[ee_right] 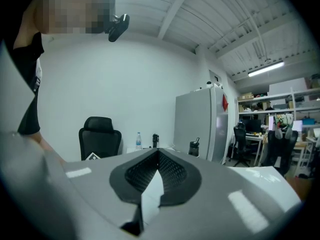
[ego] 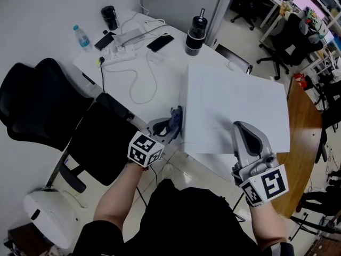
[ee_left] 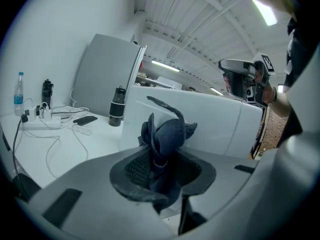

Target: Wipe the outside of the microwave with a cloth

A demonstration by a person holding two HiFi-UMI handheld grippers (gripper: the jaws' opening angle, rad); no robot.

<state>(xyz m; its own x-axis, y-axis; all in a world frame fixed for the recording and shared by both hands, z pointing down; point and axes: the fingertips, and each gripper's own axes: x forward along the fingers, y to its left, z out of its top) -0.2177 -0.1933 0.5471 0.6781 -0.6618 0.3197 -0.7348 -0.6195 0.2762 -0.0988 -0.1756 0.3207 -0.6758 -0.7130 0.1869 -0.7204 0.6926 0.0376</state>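
Desk count: ones and twos.
You have one microwave (ego: 234, 111), one cloth (ego: 175, 120) and two grippers, the left gripper (ego: 171, 126) and the right gripper (ego: 241, 128). On the table (ego: 173, 71) you can count one clear bottle (ego: 81, 37), two dark flasks (a far flask (ego: 109, 17) and a near flask (ego: 196, 34)), one power strip (ego: 127, 37), and what look like two phones, a left phone (ego: 104, 40) and a right phone (ego: 160, 42), though both are small and dim. One chair (ego: 32, 100) stands at your left.
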